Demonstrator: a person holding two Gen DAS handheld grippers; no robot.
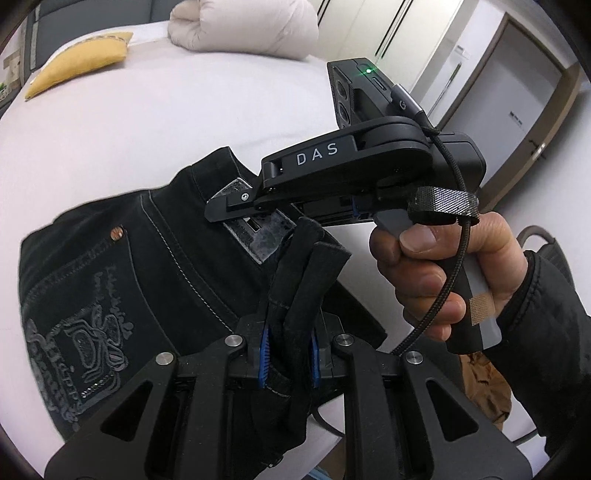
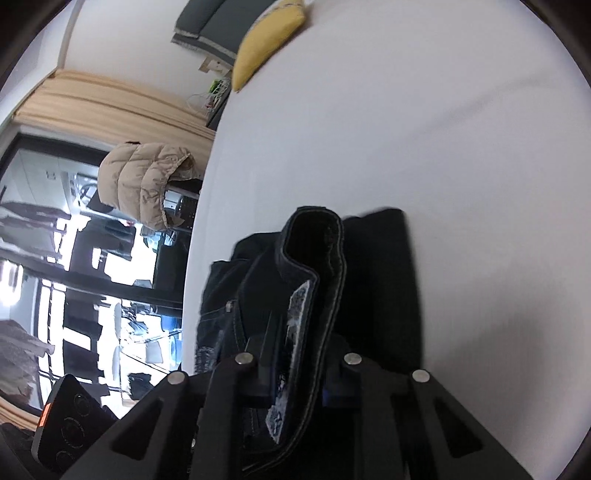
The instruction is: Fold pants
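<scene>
**Both grippers pinching black jeans over white bed**

Nearest in the left wrist view: left gripper (image 1: 288, 354), black with blue pads, pressed together on a bunched fold of the black denim pants (image 1: 162, 266). Pinched fabric rising upright between the two fingers, a strap-like loop of cloth sticking up above the pads. Just beyond, to the right: a person's hand (image 1: 436, 273) in a dark sleeve, wrapped around a grey handle, a braided black cable running past the knuckles. Above that hand: right gripper (image 1: 221, 210), its black body marked DAS, tips down at the waistband beside a worn grey patch.

In the right wrist view: right gripper (image 2: 295, 384) clamped on the thick stitched waistband of the pants (image 2: 376, 266), the band curling up in a loop between the fingers. Rest of the garment spread flat on the white bed sheet (image 1: 155, 110), back pocket with pale embroidery and a copper rivet facing up.

Farther back: flat yellow cushion (image 1: 79, 62) near the bed's far edge; rolled beige quilted duvet (image 1: 243, 26) beside it; white wardrobe doors (image 1: 417, 33) behind.
</scene>
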